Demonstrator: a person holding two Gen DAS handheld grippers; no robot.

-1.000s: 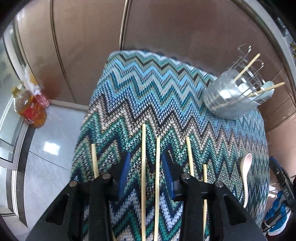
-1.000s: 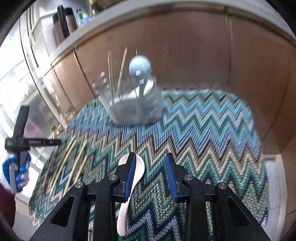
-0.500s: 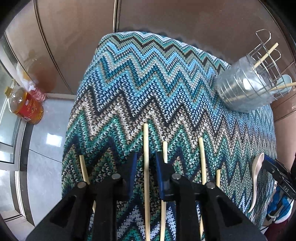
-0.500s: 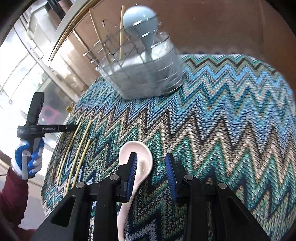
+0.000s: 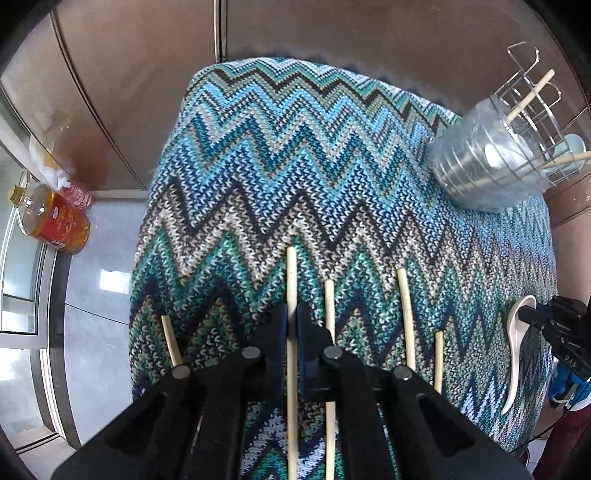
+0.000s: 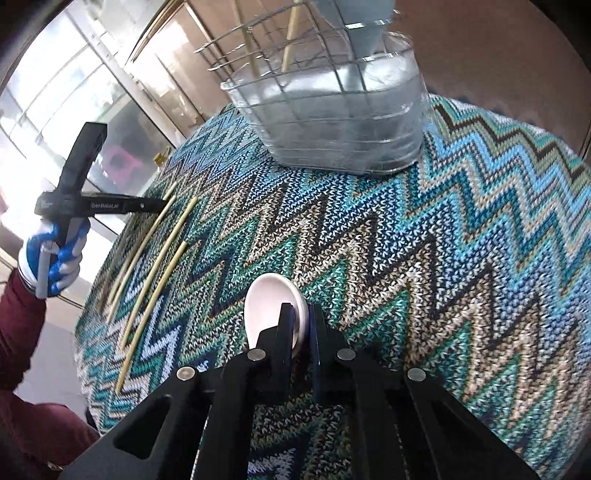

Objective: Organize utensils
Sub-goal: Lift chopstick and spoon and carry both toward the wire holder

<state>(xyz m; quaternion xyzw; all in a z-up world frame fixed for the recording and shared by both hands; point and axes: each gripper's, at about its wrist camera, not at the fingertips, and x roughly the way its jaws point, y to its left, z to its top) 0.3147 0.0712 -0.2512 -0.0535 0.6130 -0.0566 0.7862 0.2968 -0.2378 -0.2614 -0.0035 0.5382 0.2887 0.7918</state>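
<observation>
Several wooden chopsticks lie side by side on the zigzag cloth. My left gripper [image 5: 291, 314] is shut on one chopstick [image 5: 291, 280], which sticks out ahead of the jaws. My right gripper [image 6: 300, 314] is shut on the rim of a white ceramic spoon [image 6: 271, 306] lying on the cloth; the spoon also shows in the left wrist view [image 5: 519, 332]. A clear utensil holder [image 6: 343, 122] with a wire rack stands at the back and holds chopsticks and a pale blue spoon [image 6: 354, 22]. It also shows in the left wrist view [image 5: 487, 170].
The zigzag knitted cloth [image 5: 303, 166] covers the table, with brown cabinet fronts behind. A bottle of oil [image 5: 51, 218] stands on the floor at the left. Loose chopsticks [image 6: 155, 266] lie near the table's left edge. My gloved left hand [image 6: 51, 258] shows in the right wrist view.
Both grippers have closed. The left one shut on a chopstick after moving forward. The right one moved down to the white spoon and shut on its bowl rim.
</observation>
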